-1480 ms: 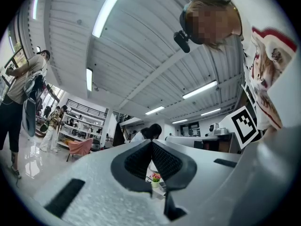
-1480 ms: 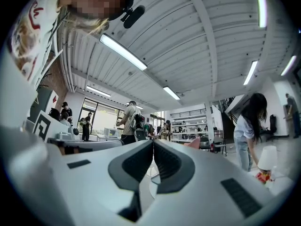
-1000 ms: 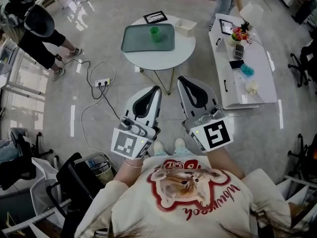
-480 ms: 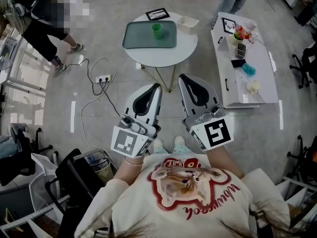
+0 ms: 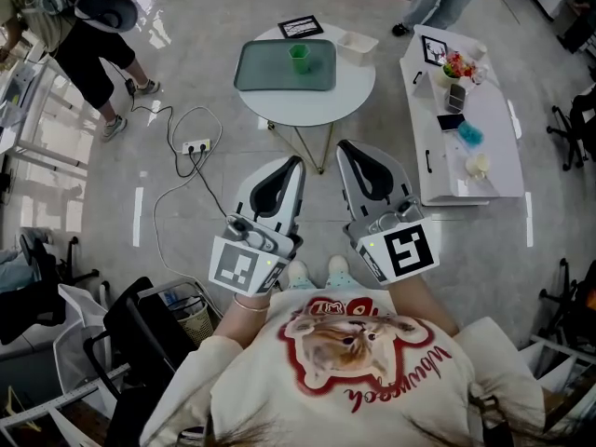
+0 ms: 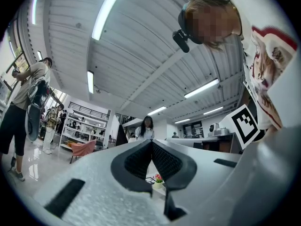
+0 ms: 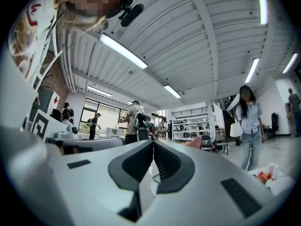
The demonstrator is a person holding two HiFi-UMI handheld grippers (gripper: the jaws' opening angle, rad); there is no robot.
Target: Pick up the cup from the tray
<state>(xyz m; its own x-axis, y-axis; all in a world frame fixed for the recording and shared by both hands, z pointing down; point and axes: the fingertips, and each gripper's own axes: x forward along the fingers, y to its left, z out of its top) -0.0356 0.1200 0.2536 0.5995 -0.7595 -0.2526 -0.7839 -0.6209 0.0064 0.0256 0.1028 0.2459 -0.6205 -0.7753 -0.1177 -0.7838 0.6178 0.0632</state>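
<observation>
Holding left gripper [image 5: 294,166] and right gripper [image 5: 343,147] side by side, both pinched shut on nothing. Facing the cup [image 5: 299,59], standing upright right of centre on the tray [image 5: 265,71], well ahead, almost in line with the left tips; neither hand clearly nearer. Resting on a round table [image 5: 349,87]; grey floor [image 5: 466,250] around, a person [image 5: 74,35] standing beyond.

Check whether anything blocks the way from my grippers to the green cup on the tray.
Nothing visible does. The left gripper and right gripper are shut and empty, with only floor between them and the round table. The green cup stands alone on the tray; the white container sits off the tray.
</observation>
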